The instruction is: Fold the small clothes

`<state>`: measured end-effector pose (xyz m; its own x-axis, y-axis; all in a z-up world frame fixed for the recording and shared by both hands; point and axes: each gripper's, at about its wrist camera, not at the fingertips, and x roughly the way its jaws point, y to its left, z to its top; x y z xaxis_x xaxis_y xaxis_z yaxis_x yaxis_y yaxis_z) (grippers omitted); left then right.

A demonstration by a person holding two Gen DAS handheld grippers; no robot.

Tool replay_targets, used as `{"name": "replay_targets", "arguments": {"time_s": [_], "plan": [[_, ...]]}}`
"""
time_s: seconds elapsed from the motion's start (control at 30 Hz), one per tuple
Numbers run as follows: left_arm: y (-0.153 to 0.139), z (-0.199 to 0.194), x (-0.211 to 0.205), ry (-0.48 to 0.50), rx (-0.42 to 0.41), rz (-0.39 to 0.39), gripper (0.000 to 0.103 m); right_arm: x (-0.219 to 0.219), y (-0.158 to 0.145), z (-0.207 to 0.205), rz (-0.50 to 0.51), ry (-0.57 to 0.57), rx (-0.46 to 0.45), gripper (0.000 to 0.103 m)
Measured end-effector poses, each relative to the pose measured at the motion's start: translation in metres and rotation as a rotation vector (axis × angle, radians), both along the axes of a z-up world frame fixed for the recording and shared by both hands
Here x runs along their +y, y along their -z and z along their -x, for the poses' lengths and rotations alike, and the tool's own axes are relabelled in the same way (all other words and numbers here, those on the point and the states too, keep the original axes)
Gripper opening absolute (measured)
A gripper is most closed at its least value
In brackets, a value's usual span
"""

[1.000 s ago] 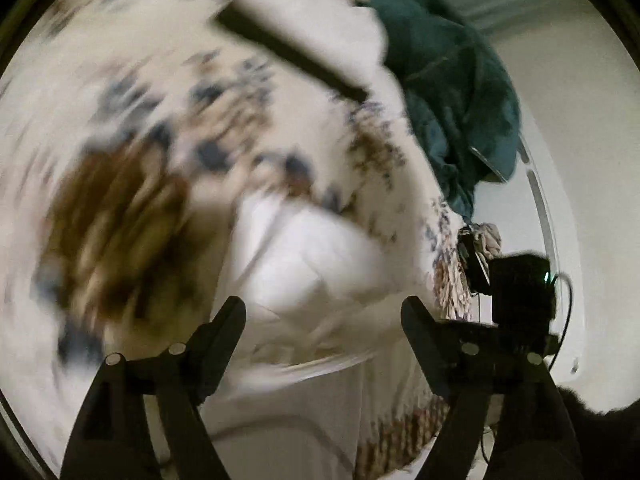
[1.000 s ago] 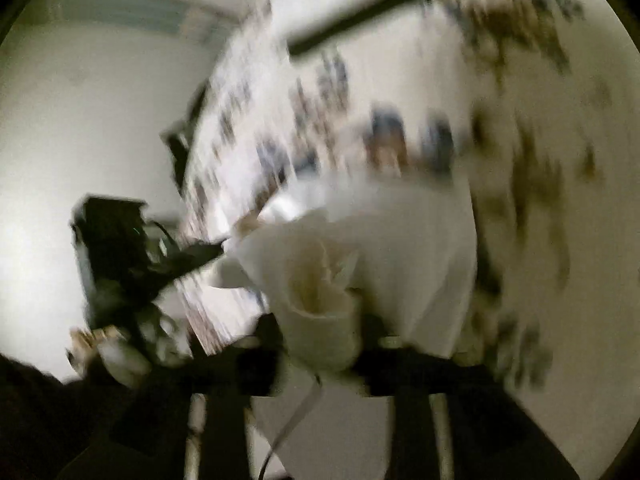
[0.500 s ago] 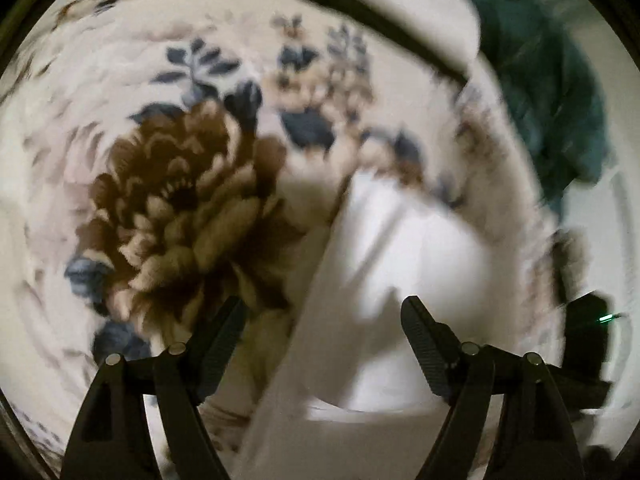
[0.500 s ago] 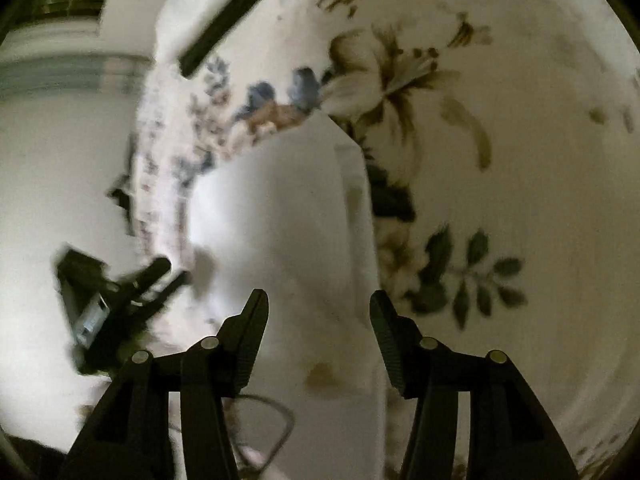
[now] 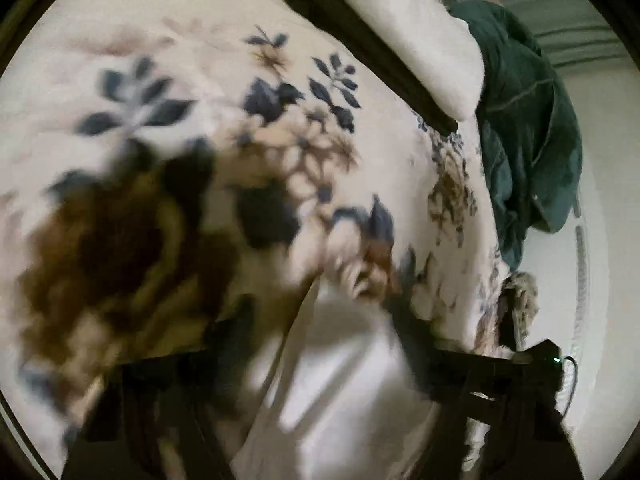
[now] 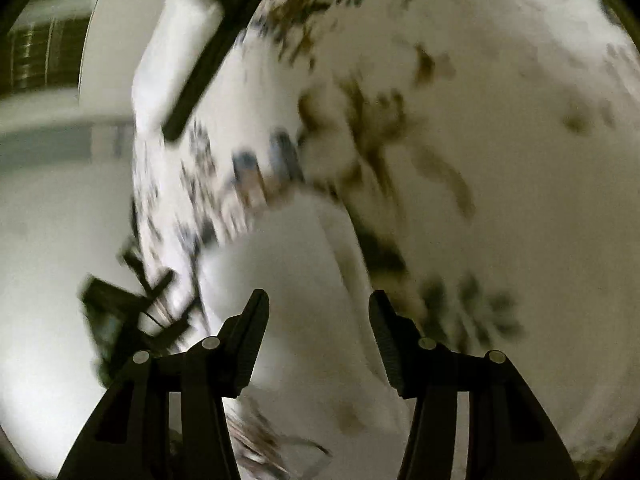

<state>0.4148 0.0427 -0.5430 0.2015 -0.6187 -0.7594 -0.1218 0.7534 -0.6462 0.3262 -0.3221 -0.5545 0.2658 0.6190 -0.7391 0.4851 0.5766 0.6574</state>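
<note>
From the left wrist view, the white garment (image 5: 332, 392) lies on the flowered blanket (image 5: 168, 52), near the edge of the bed, with its folded edge running up between the fingers of the left gripper (image 5: 320, 360). The fingers are smeared by motion, but they seem to stand wide apart and hold nothing. Half a second ago this camera looked closer and more straight down at the cloth; now it is tilted back, and the pillow (image 5: 404, 28) and the green cloth (image 5: 528, 128) show again.

From the right wrist view, the right gripper (image 6: 318, 320) has its jaws wide and empty. One second ago a bunch of the white garment (image 6: 280, 280) was pinched between them; now it rests flat on the blanket. The left tool (image 6: 128, 316) shows blurred at the side.

I judge that one fold is laid down and released, and both tools are free for the next fold.
</note>
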Motion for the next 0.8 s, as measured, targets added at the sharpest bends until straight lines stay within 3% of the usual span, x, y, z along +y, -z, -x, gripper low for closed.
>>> {"name": "replay_targets", "arguments": {"time_s": [0.03, 0.07, 0.1, 0.3, 0.33, 0.43, 0.47, 0.5, 0.53, 0.57, 0.6, 0.67, 0.7, 0.73, 0.8], "plan": [[0.004, -0.006, -0.006, 0.016, 0.004, -0.026, 0.002, 0.000, 0.008, -0.010, -0.016, 0.026, 0.017, 0.052], [0.002, -0.008, -0.010, 0.036, -0.023, -0.060, 0.000, -0.001, 0.014, -0.016, -0.006, 0.069, 0.022, 0.017], [0.000, -0.009, -0.013, 0.054, -0.049, -0.074, 0.000, 0.000, 0.016, -0.019, 0.019, 0.083, 0.027, 0.003], [0.004, -0.004, 0.009, 0.019, -0.056, -0.104, 0.000, -0.009, 0.015, -0.010, 0.090, 0.187, 0.037, 0.002], [0.006, -0.005, 0.016, -0.002, -0.038, -0.088, 0.000, -0.007, 0.015, -0.008, 0.088, 0.186, 0.039, 0.002], [0.010, -0.008, 0.031, -0.067, 0.027, 0.065, 0.004, -0.001, 0.016, -0.009, 0.036, 0.159, 0.040, 0.004], [0.013, -0.012, 0.030, -0.069, 0.057, 0.111, 0.021, -0.002, 0.014, -0.010, 0.034, 0.153, 0.042, 0.005], [0.014, -0.013, 0.027, -0.059, 0.068, 0.131, 0.044, -0.001, 0.013, -0.011, 0.036, 0.149, 0.045, 0.007], [0.017, -0.015, 0.020, -0.031, 0.068, 0.130, 0.046, -0.002, 0.013, -0.013, 0.036, 0.146, 0.048, 0.017], [0.019, -0.016, 0.013, -0.005, 0.071, 0.107, 0.044, -0.002, 0.015, -0.016, 0.033, 0.147, 0.055, 0.029], [0.021, -0.017, 0.004, 0.029, 0.077, 0.074, 0.037, 0.000, 0.018, -0.020, 0.026, 0.148, 0.064, 0.034], [0.018, -0.014, -0.010, 0.082, 0.028, 0.024, 0.002, 0.005, 0.026, -0.025, 0.013, 0.138, 0.100, 0.035], [0.012, -0.011, -0.014, 0.097, -0.009, -0.019, 0.002, 0.007, 0.027, -0.026, 0.019, 0.136, 0.095, 0.033], [0.006, -0.009, -0.014, 0.103, -0.042, -0.041, 0.002, 0.009, 0.023, -0.027, 0.056, 0.132, 0.078, 0.008], [0.005, -0.006, -0.007, 0.081, -0.049, -0.047, 0.002, 0.010, 0.019, -0.025, 0.077, 0.135, 0.060, 0.005]]}}
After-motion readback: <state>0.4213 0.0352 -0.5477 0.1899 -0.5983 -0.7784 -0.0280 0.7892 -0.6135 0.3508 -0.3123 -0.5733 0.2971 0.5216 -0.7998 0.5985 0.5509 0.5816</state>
